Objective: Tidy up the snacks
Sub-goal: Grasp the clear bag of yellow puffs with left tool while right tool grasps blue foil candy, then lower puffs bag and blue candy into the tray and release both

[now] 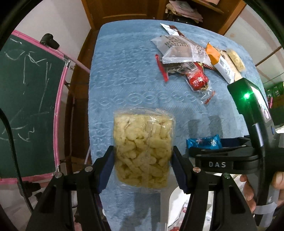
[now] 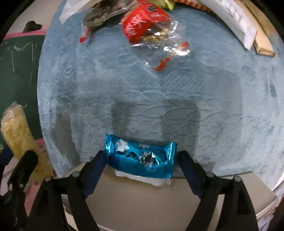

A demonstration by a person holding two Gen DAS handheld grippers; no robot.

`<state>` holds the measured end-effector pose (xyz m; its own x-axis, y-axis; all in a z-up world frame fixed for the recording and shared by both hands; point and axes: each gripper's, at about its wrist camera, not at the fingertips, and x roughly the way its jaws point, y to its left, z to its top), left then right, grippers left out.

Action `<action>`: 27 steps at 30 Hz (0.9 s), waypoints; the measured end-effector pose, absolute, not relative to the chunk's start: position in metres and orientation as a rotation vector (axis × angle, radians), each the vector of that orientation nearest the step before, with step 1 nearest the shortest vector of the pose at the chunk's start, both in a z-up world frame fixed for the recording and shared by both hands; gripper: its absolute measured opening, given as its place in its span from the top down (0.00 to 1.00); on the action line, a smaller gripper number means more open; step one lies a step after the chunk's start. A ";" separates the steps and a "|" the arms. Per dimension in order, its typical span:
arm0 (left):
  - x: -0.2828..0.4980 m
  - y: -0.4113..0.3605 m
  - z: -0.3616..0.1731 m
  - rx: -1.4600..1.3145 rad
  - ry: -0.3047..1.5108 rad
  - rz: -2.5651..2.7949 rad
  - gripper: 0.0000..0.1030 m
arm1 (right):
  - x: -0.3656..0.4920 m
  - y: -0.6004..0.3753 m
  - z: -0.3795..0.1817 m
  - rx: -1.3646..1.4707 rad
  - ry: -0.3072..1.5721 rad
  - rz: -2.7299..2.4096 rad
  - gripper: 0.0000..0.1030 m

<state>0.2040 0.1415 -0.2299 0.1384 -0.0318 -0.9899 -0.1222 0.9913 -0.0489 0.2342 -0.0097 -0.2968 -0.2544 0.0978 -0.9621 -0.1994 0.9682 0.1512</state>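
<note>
My left gripper [image 1: 143,160] is shut on a clear bag of pale puffed snacks [image 1: 143,149] and holds it above the blue cloth [image 1: 124,80]. The bag also shows at the left edge of the right wrist view [image 2: 16,131]. My right gripper [image 2: 142,163] is shut on a shiny blue snack packet [image 2: 140,156] with a snowflake print, held above the near edge of the cloth [image 2: 195,106]. In the left wrist view the right gripper [image 1: 204,151] is just right of the bag, with the blue packet [image 1: 204,143] at its tips. A pile of snack packets [image 1: 191,55] lies at the far right.
A red date packet [image 2: 142,26] and a dark packet [image 2: 106,12] lie at the far side. A white container [image 2: 142,200] sits under my right gripper. A green chalkboard with a pink frame [image 1: 30,106] stands left of the table. Wooden furniture [image 1: 204,10] stands behind.
</note>
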 end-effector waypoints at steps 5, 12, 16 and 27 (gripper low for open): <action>0.195 0.142 -0.223 -0.141 1.426 0.074 0.41 | 0.232 -0.015 -0.286 -0.066 1.782 0.324 0.58; 0.181 0.139 -0.196 -0.128 1.374 0.111 0.41 | 0.236 -0.052 -0.236 0.060 1.583 0.316 0.59; 0.169 0.134 -0.166 -0.147 1.316 0.099 0.41 | 0.231 -0.075 -0.182 0.107 1.422 0.323 0.59; 0.135 0.091 -0.084 -0.179 1.183 -0.085 0.41 | 0.173 -0.125 -0.060 0.153 1.132 0.378 0.59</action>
<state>0.1348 0.0907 -0.0839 0.3775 -0.1600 -0.9121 -0.0275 0.9826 -0.1838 0.1732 -0.1250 -0.0598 0.3691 0.3700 -0.8526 -0.2170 0.9263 0.3080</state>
